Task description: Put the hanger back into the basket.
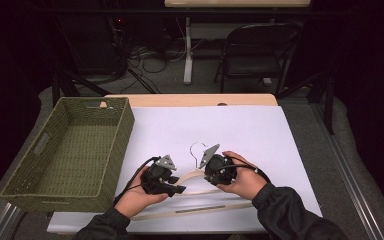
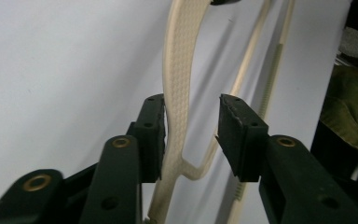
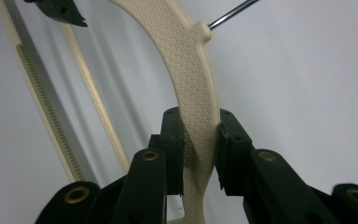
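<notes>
A cream plastic clothes hanger [image 1: 196, 174] with a metal hook [image 1: 196, 147] lies on the white sheet near the table's front. My right gripper [image 1: 211, 176] is shut on its curved shoulder close to the hook; in the right gripper view both pads press the textured arm [image 3: 192, 74] at my gripper [image 3: 200, 140]. My left gripper [image 1: 178, 189] straddles the other shoulder. In the left gripper view the arm [image 2: 179, 70] runs between the jaws of my gripper [image 2: 191, 130], against the left pad [image 2: 154, 135] with a gap to the right one, so it is open.
A green woven basket [image 1: 123, 131] stands at the table's left, holding nothing that I can see. The white sheet [image 1: 240, 130] stretches beyond the hanger. A folding chair [image 1: 255, 55] and cables are on the floor behind the table.
</notes>
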A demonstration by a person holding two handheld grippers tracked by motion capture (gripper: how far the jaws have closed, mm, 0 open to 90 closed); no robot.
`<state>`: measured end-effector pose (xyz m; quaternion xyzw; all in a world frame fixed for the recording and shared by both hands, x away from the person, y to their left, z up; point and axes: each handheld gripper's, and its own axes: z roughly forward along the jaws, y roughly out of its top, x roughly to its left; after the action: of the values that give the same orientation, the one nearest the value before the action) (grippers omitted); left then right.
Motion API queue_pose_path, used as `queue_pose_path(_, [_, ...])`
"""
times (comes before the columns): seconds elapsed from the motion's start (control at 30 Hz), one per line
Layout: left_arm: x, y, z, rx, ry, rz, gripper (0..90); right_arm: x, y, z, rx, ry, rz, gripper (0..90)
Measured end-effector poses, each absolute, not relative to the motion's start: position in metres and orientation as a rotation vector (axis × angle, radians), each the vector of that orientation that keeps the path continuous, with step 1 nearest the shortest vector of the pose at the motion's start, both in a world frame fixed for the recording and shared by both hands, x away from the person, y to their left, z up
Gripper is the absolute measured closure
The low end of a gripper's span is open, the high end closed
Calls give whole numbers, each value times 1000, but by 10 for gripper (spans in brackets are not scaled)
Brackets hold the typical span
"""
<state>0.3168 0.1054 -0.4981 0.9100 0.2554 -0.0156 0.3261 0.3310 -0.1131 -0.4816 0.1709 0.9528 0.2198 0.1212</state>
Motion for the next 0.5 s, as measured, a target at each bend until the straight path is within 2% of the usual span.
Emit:
queue_pose_path(0.4, [315,110,-504,2450,649,-98,546,322,-113,-478,457,2760,655,752])
queue_pose_path(0.5, [315,110,-507,2467,643,-108,567,321,-114,-477,448,2756,653,752])
